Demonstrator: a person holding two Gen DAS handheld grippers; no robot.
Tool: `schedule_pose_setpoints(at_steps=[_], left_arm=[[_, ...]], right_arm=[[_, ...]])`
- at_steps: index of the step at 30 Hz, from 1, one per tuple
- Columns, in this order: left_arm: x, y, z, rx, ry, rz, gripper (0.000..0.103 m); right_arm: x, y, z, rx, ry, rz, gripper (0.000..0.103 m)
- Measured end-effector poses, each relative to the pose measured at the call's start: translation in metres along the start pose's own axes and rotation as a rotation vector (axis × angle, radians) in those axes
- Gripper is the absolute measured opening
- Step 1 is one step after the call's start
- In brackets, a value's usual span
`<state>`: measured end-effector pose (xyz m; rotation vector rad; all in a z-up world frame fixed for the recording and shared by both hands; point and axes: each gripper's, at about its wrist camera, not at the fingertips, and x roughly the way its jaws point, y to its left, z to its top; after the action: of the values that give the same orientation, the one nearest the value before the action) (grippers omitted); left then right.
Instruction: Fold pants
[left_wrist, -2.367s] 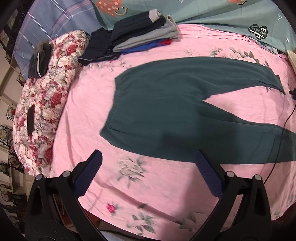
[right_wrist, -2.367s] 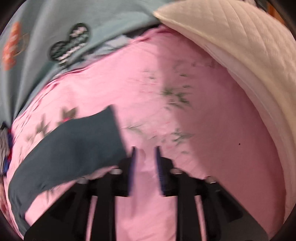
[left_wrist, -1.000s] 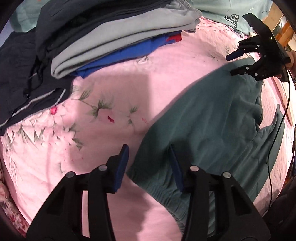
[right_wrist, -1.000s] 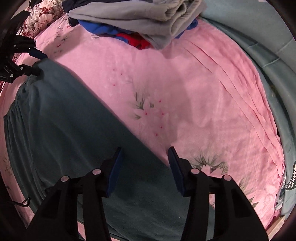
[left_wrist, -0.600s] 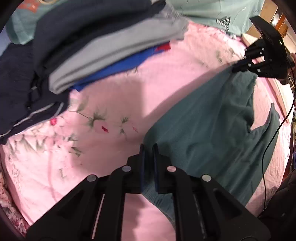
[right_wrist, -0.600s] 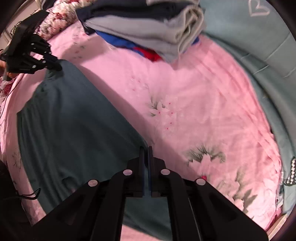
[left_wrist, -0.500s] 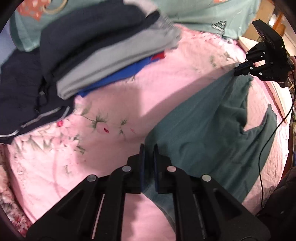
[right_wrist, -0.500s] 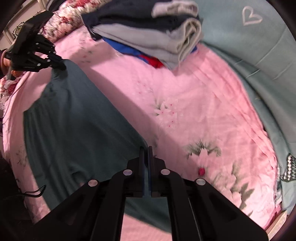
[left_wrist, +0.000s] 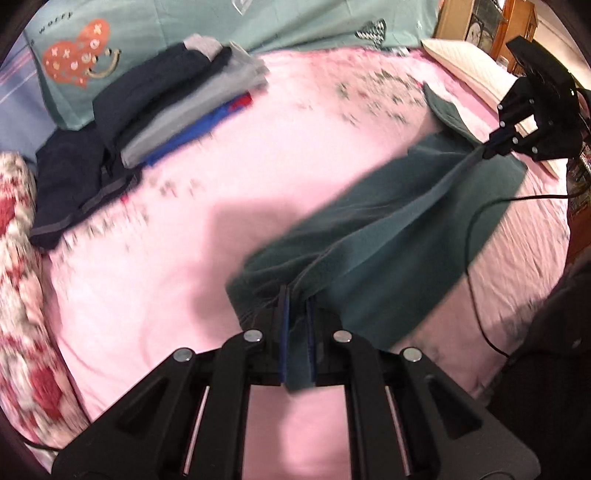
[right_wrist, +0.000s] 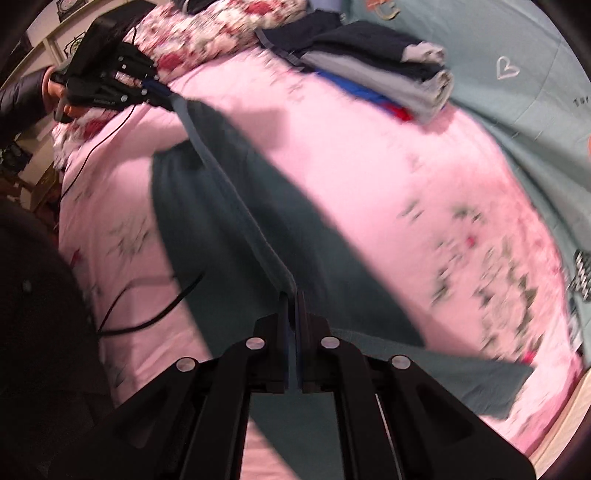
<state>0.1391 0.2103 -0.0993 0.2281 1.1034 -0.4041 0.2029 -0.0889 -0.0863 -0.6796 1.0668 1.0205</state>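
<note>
Dark green pants (left_wrist: 399, 236) lie on the pink flowered bedspread (left_wrist: 184, 229). My left gripper (left_wrist: 295, 299) is shut on their waistband corner, and green cloth shows between its blue pads. My right gripper (right_wrist: 293, 295) is shut on the far leg's edge, also seen at the right gripper (left_wrist: 491, 147) in the left wrist view. The edge between both grippers is lifted and stretched taut over the pants (right_wrist: 229, 206) below. The left gripper (right_wrist: 162, 98) shows at the upper left of the right wrist view, held by a hand (right_wrist: 50, 90).
A stack of folded clothes (left_wrist: 177, 99) sits at the back of the bed, with dark garments (left_wrist: 70, 181) beside it. A floral pillow (left_wrist: 18, 258) lies at the left, a cream pillow (left_wrist: 469, 62) at the right. A black cable (left_wrist: 476, 236) trails over the pants.
Both grippers closed on the pants' upper edge, then lifted it and carried it towards the near side. The cloth now hangs taut between them. The views are blurred by the motion.
</note>
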Motion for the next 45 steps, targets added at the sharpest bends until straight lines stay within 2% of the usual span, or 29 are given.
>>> schedule_pose_setpoints(at_steps=[6, 10, 12, 14, 15, 16, 17, 18, 19, 21, 22, 23, 24, 26, 28, 31, 34, 36, 38, 40, 45], left_arm=[[0.021, -0.027, -0.042, -0.037, 0.069, 0.006, 0.008], [0.043, -0.029, -0.056, -0.06, 0.102, 0.036, 0.008], [0.051, -0.031, -0.061, -0.065, 0.11, 0.047, 0.011], [0.059, -0.038, -0.067, -0.043, 0.117, 0.083, 0.012], [0.061, -0.042, -0.068, -0.032, 0.117, 0.1, 0.013], [0.061, -0.046, -0.069, -0.016, 0.112, 0.126, 0.015], [0.059, -0.05, -0.07, -0.004, 0.111, 0.144, 0.022], [0.056, -0.054, -0.07, 0.002, 0.115, 0.152, 0.03], [0.05, -0.058, -0.072, 0.008, 0.11, 0.156, 0.047], [0.039, -0.066, -0.078, 0.033, 0.101, 0.18, 0.061], [0.034, -0.07, -0.081, 0.049, 0.111, 0.216, 0.082], [0.027, -0.075, -0.085, 0.081, 0.11, 0.293, 0.087], [0.021, -0.078, -0.088, 0.105, 0.105, 0.333, 0.087], [0.012, -0.076, -0.089, 0.106, 0.125, 0.369, 0.087], [0.001, -0.074, -0.079, 0.065, 0.107, 0.39, 0.086], [-0.018, -0.081, -0.042, -0.039, -0.023, 0.348, 0.086], [-0.016, -0.099, 0.01, -0.151, -0.152, 0.219, 0.086], [0.0, -0.121, 0.044, -0.2, -0.195, 0.107, 0.086], [0.022, -0.142, 0.069, -0.232, -0.193, 0.043, 0.086], [0.042, -0.162, 0.086, -0.244, -0.177, -0.004, 0.086], [0.077, -0.206, 0.102, -0.241, -0.099, -0.02, 0.086]], right_arm=[[0.038, 0.042, -0.039, 0.043, 0.059, 0.04, 0.002], [0.055, 0.052, -0.049, 0.095, 0.063, 0.043, 0.002], [0.064, 0.054, -0.054, 0.108, 0.067, 0.025, 0.003], [0.074, 0.057, -0.058, 0.128, 0.087, 0.021, 0.011], [0.074, 0.058, -0.058, 0.135, 0.07, 0.018, 0.027], [0.073, 0.06, -0.058, 0.15, 0.062, 0.035, 0.037], [0.071, 0.062, -0.058, 0.158, 0.066, 0.04, 0.05], [0.067, 0.064, -0.058, 0.161, 0.069, 0.029, 0.051], [0.06, 0.065, -0.059, 0.158, 0.062, 0.024, 0.051], [0.044, 0.062, -0.063, 0.168, 0.046, 0.035, 0.051], [0.031, 0.055, -0.068, 0.2, 0.028, 0.031, 0.051], [0.022, 0.046, -0.073, 0.239, 0.015, 0.022, 0.051], [0.011, 0.032, -0.08, 0.295, -0.003, 0.009, 0.051], [-0.015, -0.005, -0.098, 0.444, -0.059, -0.026, 0.051], [-0.036, -0.039, -0.114, 0.59, -0.123, -0.074, 0.051], [-0.073, -0.113, -0.151, 0.914, -0.29, -0.159, 0.052], [-0.086, -0.174, -0.186, 1.158, -0.412, -0.182, 0.053], [-0.081, -0.207, -0.203, 1.271, -0.456, -0.166, 0.053], [-0.071, -0.228, -0.204, 1.299, -0.453, -0.156, 0.053], [-0.057, -0.247, -0.191, 1.271, -0.412, -0.183, 0.053], [-0.016, -0.288, -0.165, 1.263, -0.313, -0.235, 0.053]])
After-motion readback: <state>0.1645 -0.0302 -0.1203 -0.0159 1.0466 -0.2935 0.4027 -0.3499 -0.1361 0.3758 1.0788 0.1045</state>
